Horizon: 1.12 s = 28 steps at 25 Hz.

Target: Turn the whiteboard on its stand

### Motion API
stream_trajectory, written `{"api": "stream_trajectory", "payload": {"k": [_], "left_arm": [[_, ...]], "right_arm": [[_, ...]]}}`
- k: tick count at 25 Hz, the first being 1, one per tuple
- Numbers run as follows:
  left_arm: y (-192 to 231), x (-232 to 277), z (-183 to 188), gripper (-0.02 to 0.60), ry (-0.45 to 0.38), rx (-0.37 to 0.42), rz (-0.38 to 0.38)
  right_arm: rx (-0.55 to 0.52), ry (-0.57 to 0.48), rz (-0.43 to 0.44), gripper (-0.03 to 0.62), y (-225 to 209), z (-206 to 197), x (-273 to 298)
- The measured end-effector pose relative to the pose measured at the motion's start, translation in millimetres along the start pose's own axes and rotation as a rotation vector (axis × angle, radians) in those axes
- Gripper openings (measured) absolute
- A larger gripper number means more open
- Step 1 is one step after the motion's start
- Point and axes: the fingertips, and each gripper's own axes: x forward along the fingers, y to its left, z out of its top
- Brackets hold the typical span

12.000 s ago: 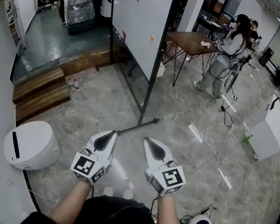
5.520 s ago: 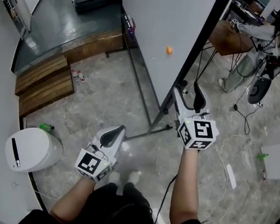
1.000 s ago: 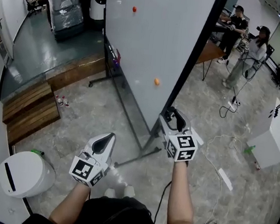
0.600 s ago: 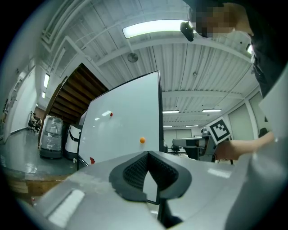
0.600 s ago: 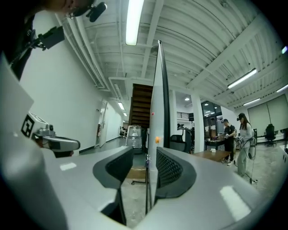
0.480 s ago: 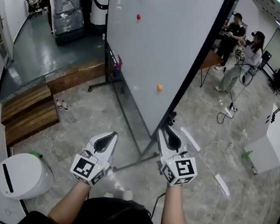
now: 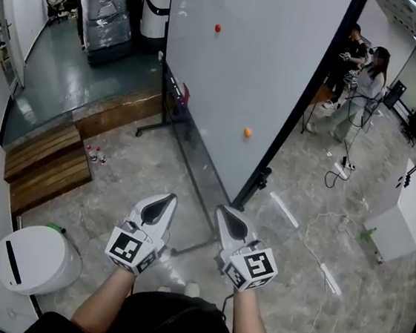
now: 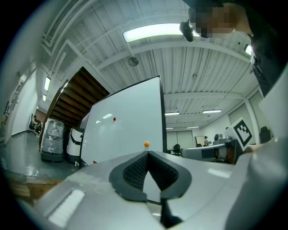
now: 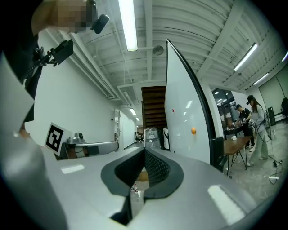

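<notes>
Whiteboard (image 7: 241, 69) stands upright on its stand in mid-room, ahead of the wearer. Its white face is angled to the left and its black edge frame (image 7: 305, 98) is nearest. Red magnet (image 7: 217, 28) sits high on the face, orange magnet (image 7: 247, 132) lower down. Black knob (image 7: 263, 177) on the stand upright is prob. the pivot clamp; can't confirm. Stand foot bar (image 7: 193, 247) lies on the floor just ahead of both tools. Left hand-held gripper (image 7: 165, 198): pads together, nothing between; its own view confirms this, w/ the board (image 8: 126, 130) well beyond the tips (image 8: 147, 152). Right hand-held gripper (image 7: 223, 211): jaws closing right down to contact, empty; tips (image 9: 145, 150) clear of the board (image 9: 182, 112). Both are held low and side by side close to the body, apart from board and frame, so no contact w/ the task item. Reads as a rest or ready pose, not a push. Turn looks either done or not engaged; can't say which from this alone. Any next push would need a reach up to the frame edge, since the face gives no grip. Round white bin (image 7: 37, 258) at left and ppl (image 7: 364, 75) at far right are well clear of the board's swing.
</notes>
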Motion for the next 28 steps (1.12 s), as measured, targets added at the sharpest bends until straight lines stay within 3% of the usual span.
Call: {"api": "stream_trajectory", "payload": {"k": [28], "left_arm": [[-6.1,-20.2,-13.0,0.002,0.006,-0.04,-0.103]], "right_arm": [[0.004,0.011,-0.062,0.008,39.3,-5.1,-10.9]]}}
